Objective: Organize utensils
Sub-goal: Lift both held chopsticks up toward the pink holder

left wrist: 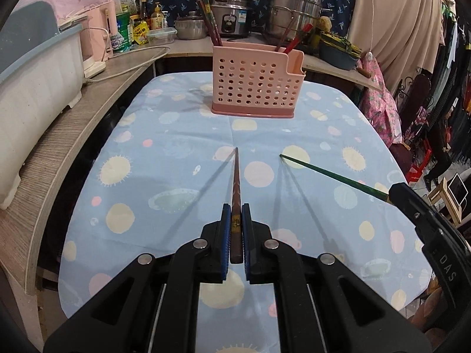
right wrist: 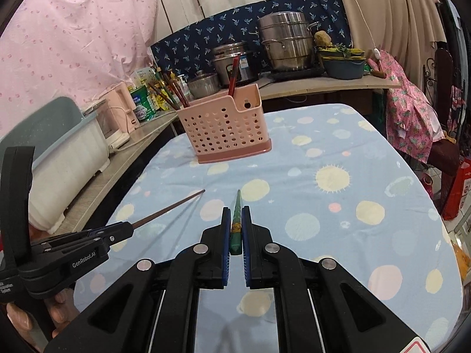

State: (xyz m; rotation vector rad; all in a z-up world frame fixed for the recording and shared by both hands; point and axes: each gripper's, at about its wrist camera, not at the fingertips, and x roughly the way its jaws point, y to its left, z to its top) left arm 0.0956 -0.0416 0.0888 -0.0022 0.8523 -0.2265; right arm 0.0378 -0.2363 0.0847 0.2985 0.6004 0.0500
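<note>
Chopsticks are held in both grippers above a table covered by a light blue cloth [left wrist: 176, 153] printed with pale circles and suns. A brown chopstick [left wrist: 236, 182] is clamped between the blue pads of the left gripper [left wrist: 235, 220], its thin tip pointed forward toward the pink holder. In the right wrist view the same chopstick [right wrist: 170, 207] is seen sticking out of the left gripper [right wrist: 117, 229], angled up and to the right over the cloth. A green chopstick [right wrist: 236, 220] is pinched between the pads of the right gripper [right wrist: 236, 220], its tip also aimed ahead. In the left wrist view that green chopstick [left wrist: 332, 176] is seen reaching in from the right gripper [left wrist: 394, 195] at the right edge, its tip well apart from the brown one.

A pink perforated holder [left wrist: 253, 85] is stood upright near the far end of the table, on the cloth. Several dark red and brown chopsticks [left wrist: 210, 23] are already stood in its left compartment, and a few more [left wrist: 294, 39] in the narrower right one. Behind the table, metal pots [left wrist: 294, 8] are set on a counter, and a white and grey bin [left wrist: 35, 73] is placed on the side shelf at the left.
</note>
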